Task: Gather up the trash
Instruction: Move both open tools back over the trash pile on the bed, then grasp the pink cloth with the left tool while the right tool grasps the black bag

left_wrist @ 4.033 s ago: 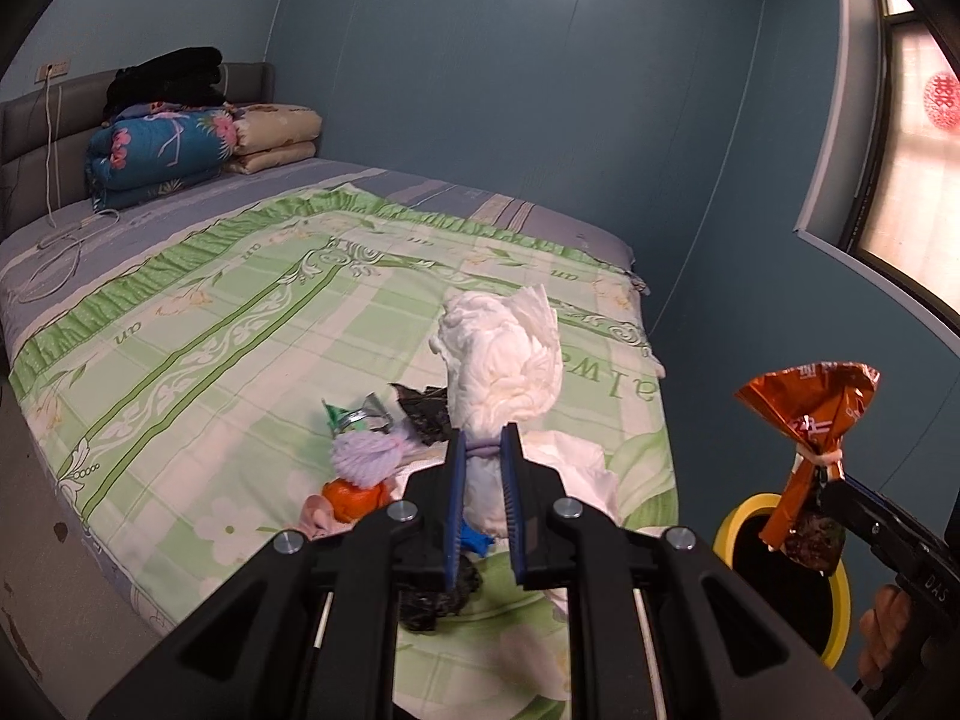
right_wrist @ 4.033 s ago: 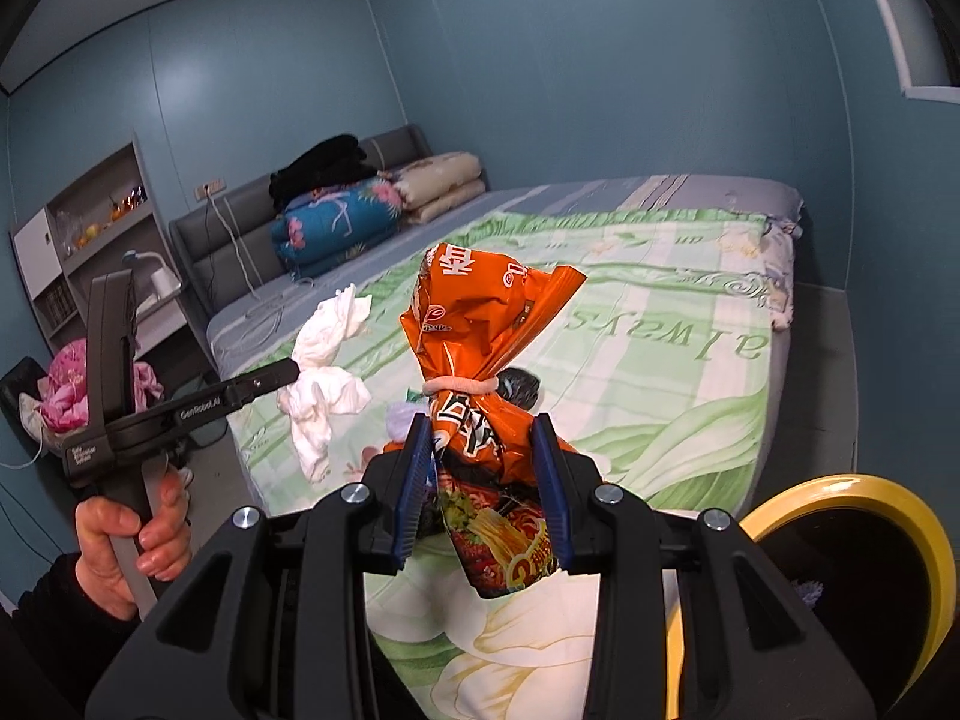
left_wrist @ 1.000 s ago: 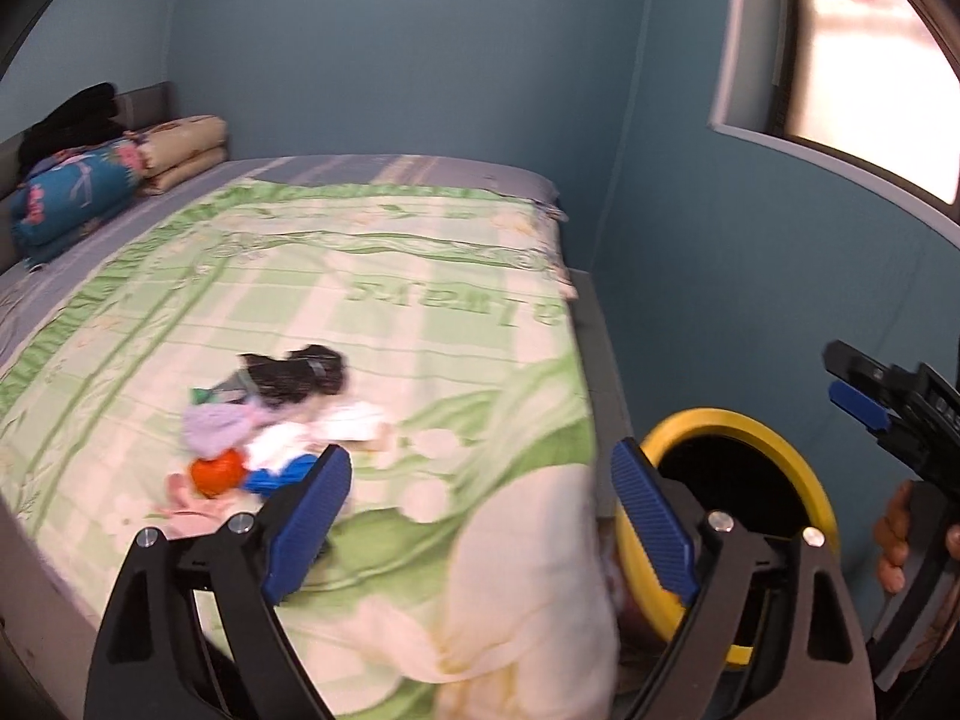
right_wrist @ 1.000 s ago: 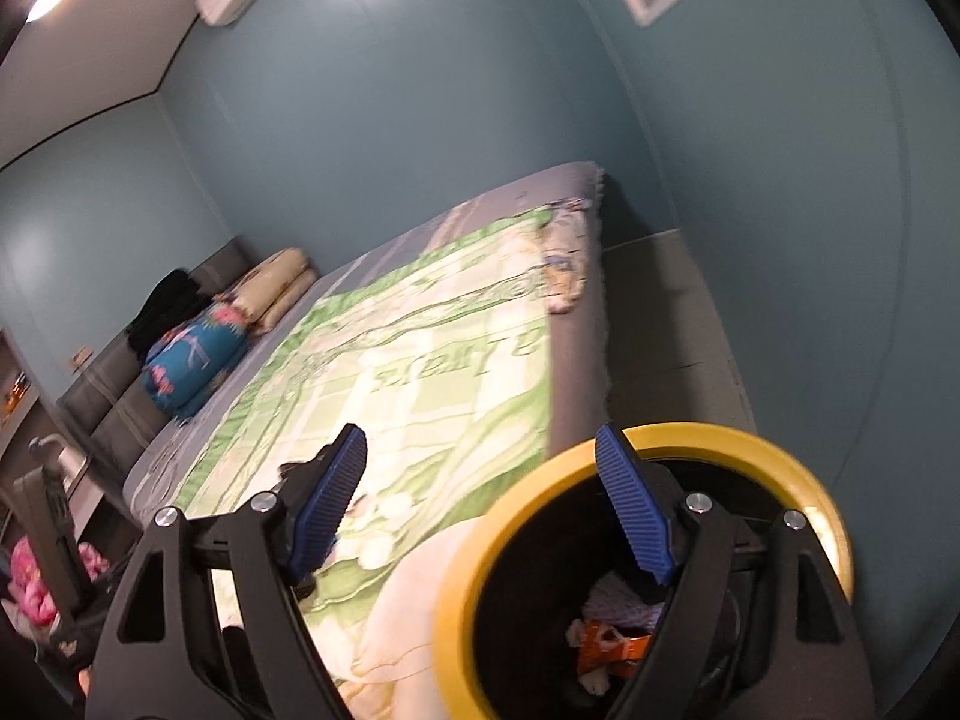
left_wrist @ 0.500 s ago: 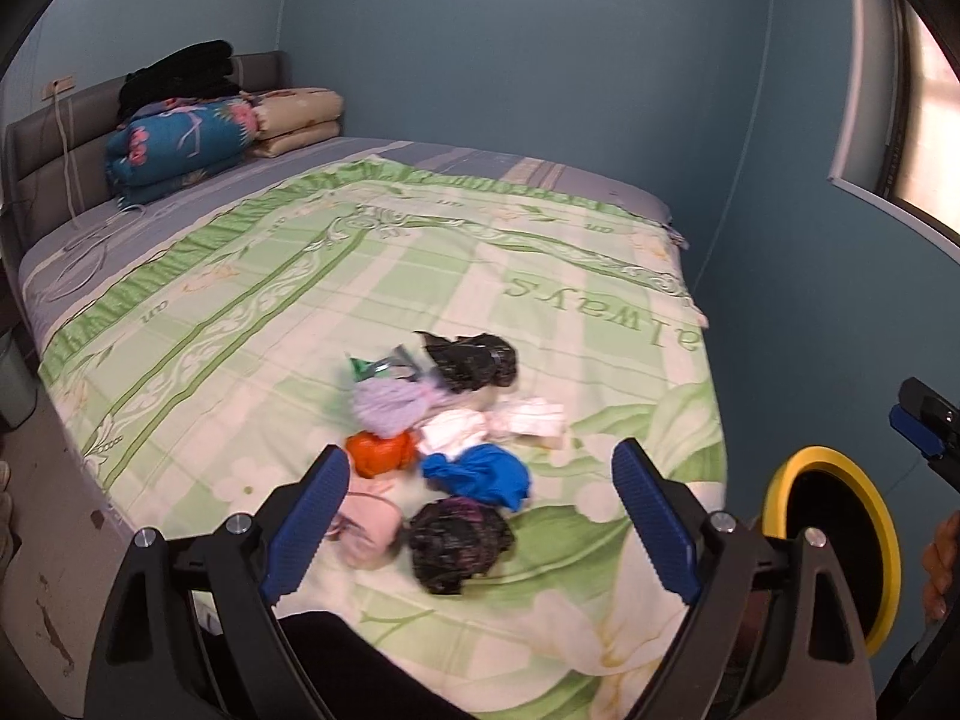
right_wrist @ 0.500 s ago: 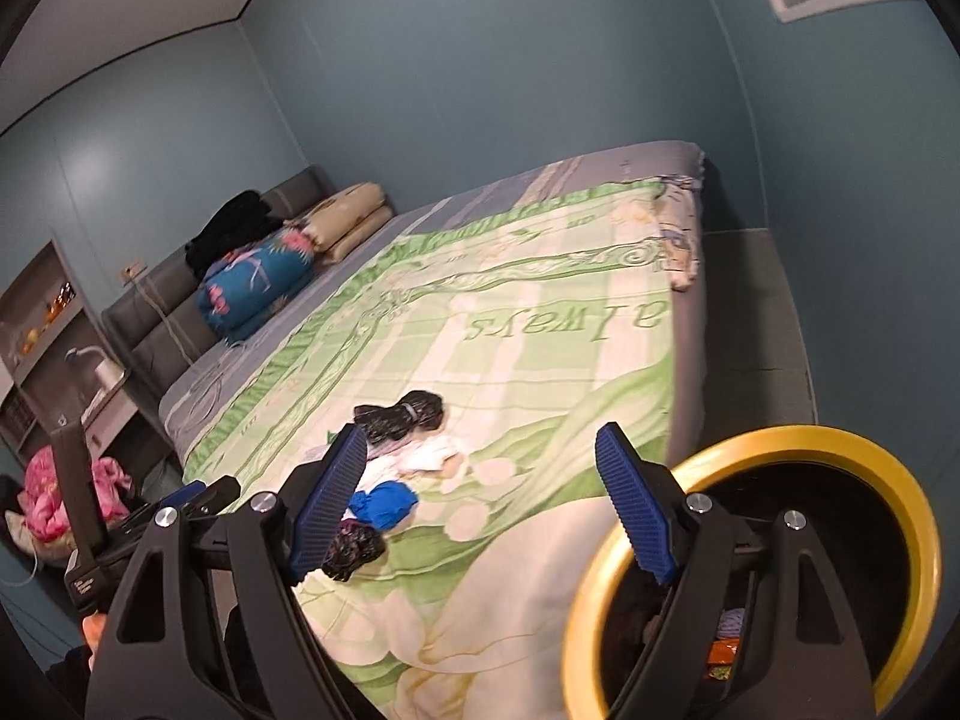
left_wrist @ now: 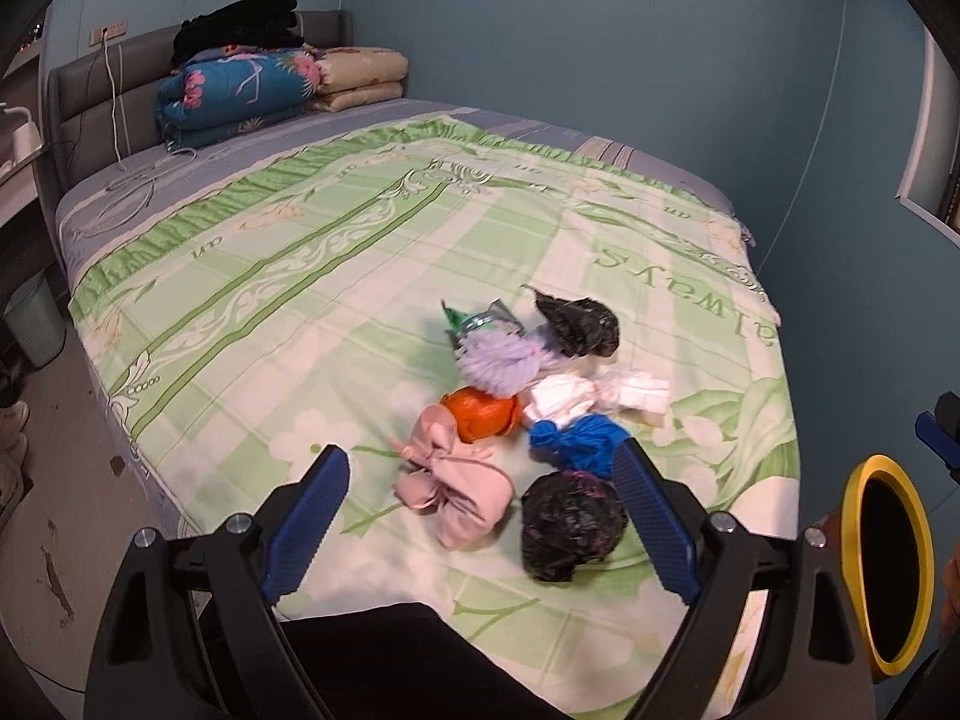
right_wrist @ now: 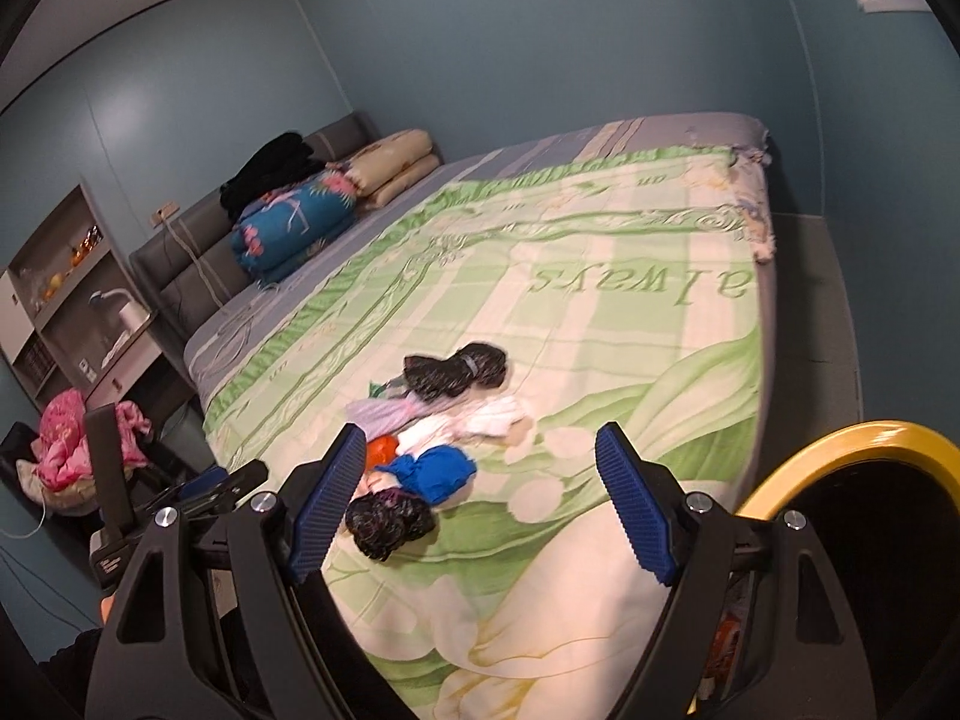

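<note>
Several tied trash bags lie clustered on the green bed cover: a pink one [left_wrist: 457, 492], orange [left_wrist: 483, 414], lilac [left_wrist: 501, 359], white [left_wrist: 591, 393], blue [left_wrist: 579, 437] [right_wrist: 435, 471] and two black ones [left_wrist: 570, 528] [left_wrist: 579, 324]. My left gripper [left_wrist: 480, 516] is open and empty, above the near end of the pile. My right gripper [right_wrist: 480, 495] is open and empty, over the bed edge with the pile beyond it. The yellow-rimmed bin [left_wrist: 888, 570] [right_wrist: 864, 438] stands at the bed's right side.
Folded quilts [left_wrist: 240, 96] and black clothing are stacked at the headboard. A pale green basket [left_wrist: 33, 321] stands on the floor left of the bed. Shelves [right_wrist: 66, 276] and a pink cloth heap [right_wrist: 66, 444] are beside the bed. Blue walls close in behind.
Both grippers dropped their bags into the bin and stand open. They have swung back from the bin toward the pile on the bed, which now looks closer.
</note>
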Demonstrator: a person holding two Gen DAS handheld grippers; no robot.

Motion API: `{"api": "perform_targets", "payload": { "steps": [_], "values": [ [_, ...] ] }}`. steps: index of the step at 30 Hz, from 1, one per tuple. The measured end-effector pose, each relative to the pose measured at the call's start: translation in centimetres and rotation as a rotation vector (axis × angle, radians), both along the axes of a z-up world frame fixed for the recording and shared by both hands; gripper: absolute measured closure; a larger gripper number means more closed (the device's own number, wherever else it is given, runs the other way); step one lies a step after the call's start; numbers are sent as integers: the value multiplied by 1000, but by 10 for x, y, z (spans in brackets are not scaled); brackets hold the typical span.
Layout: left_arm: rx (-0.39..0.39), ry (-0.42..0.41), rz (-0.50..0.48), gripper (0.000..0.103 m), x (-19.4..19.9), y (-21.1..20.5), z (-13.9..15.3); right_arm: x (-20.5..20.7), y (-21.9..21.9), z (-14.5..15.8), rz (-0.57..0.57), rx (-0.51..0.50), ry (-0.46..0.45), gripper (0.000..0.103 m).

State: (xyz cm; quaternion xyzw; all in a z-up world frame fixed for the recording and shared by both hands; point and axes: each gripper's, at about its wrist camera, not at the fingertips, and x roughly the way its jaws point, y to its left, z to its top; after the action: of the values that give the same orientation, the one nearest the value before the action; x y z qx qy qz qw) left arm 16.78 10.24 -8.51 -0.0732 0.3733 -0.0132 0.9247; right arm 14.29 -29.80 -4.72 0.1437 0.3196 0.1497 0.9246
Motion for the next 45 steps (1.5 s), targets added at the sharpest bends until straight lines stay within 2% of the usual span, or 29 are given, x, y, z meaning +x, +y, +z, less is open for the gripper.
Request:
{"api": "perform_targets", "payload": {
  "steps": [7,18,26,28,33,34,36,38,42,45],
  "values": [
    [-4,71,28,17,19,15,-34,11,39,-33,103,-37,68,28],
    [-61,174,35,17,45,32,-76,25,111,-89,282,-137,162,28],
    [-99,210,17,19,61,37,-94,36,142,-114,329,-190,192,28],
    [-118,218,2,30,65,38,-97,41,149,-120,332,-203,201,28],
    [-156,217,-36,67,70,35,-99,55,162,-130,332,-229,221,28],
    [-156,214,-44,70,71,34,-99,58,164,-132,333,-232,225,28],
    [-161,210,-69,82,71,31,-99,64,169,-138,334,-240,241,28],
    [-171,206,-90,90,70,29,-98,68,172,-141,334,-245,243,28],
    [-182,201,-115,91,69,27,-99,80,179,-150,331,-251,267,31],
    [-201,199,-126,92,69,29,-99,87,182,-155,330,-252,283,41]
  ]
}}
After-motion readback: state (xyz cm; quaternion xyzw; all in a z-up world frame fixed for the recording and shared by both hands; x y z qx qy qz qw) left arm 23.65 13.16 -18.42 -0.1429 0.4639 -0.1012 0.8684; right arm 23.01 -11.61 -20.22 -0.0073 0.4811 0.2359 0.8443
